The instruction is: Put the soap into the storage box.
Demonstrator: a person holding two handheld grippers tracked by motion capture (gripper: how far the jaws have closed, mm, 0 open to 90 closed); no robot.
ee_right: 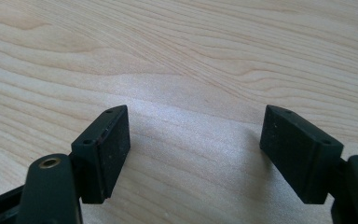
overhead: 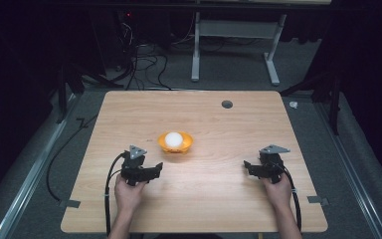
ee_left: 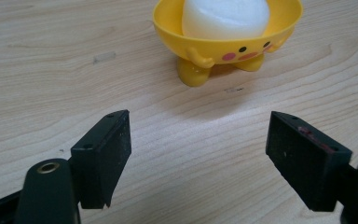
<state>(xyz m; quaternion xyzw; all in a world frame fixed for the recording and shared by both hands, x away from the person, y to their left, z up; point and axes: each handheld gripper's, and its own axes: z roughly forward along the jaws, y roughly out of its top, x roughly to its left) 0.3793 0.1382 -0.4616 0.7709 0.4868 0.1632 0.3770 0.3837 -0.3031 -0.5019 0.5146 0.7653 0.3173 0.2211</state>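
Now both grippers rest low on the table (overhead: 204, 199), jaws wide apart, nothing in them.
Yellow bowl (overhead: 176, 143) w/ a white ball (overhead: 173, 139) inside sits mid-table, upright; left gripper (overhead: 153, 170) is near it, pointing its way, not touching. Right gripper (overhead: 249, 167) is well apart, over bare wood.

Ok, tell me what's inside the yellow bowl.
A rounded white egg-like object sits inside the yellow bowl, rising above its rim. Its lower part and the bowl's bottom are hidden by the bowl's wall. The left gripper, jaws open, is short of it.
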